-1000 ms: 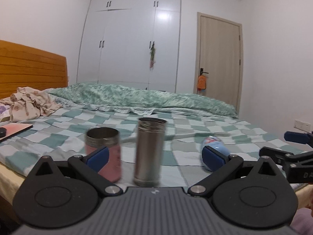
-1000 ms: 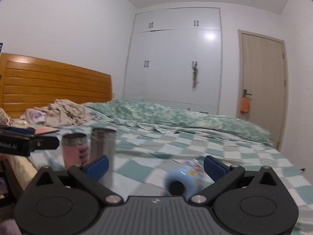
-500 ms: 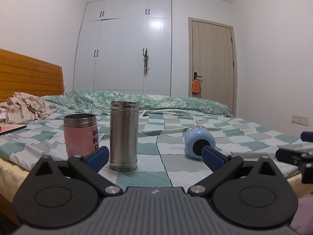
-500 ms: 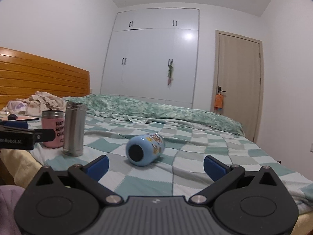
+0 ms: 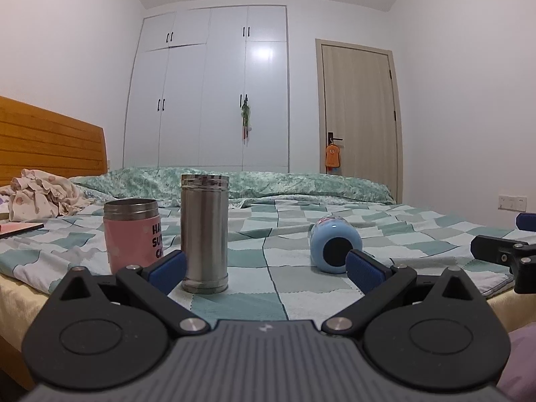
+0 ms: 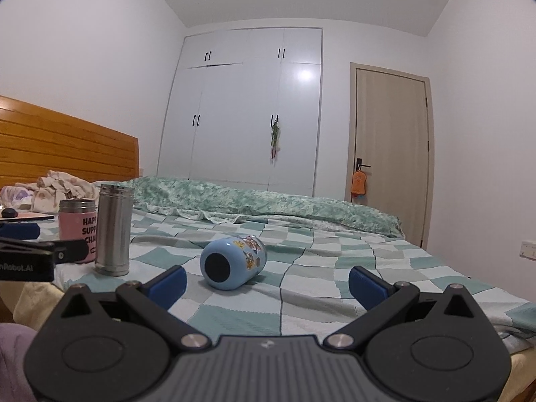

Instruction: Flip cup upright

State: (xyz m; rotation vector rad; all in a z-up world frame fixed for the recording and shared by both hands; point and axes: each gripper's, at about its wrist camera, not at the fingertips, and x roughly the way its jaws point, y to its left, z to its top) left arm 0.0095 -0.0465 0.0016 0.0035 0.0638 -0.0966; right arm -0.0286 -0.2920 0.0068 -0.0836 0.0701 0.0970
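A light blue cup point(image 6: 232, 263) with cartoon prints lies on its side on the checked bedspread, its dark end facing me; it also shows in the left wrist view point(image 5: 335, 248). My right gripper point(image 6: 266, 283) is open and empty, just short of the cup, which sits left of centre between its fingers. My left gripper point(image 5: 264, 269) is open and empty, in front of an upright steel flask point(image 5: 204, 232) and a pink cup point(image 5: 132, 234). The right gripper's tip shows at the right edge of the left wrist view point(image 5: 502, 254).
The steel flask point(image 6: 113, 229) and pink cup point(image 6: 77, 226) stand upright left of the blue cup. Crumpled clothes point(image 5: 40, 196) and a flat tablet point(image 5: 20, 229) lie by the wooden headboard point(image 6: 67, 147). A folded quilt point(image 6: 268, 204) lies across the bed. The bed's front edge is just below both grippers.
Both grippers have levelled out and drawn back slightly. The blue cup now sits steady and sharp in both views; the jaws stayed open.
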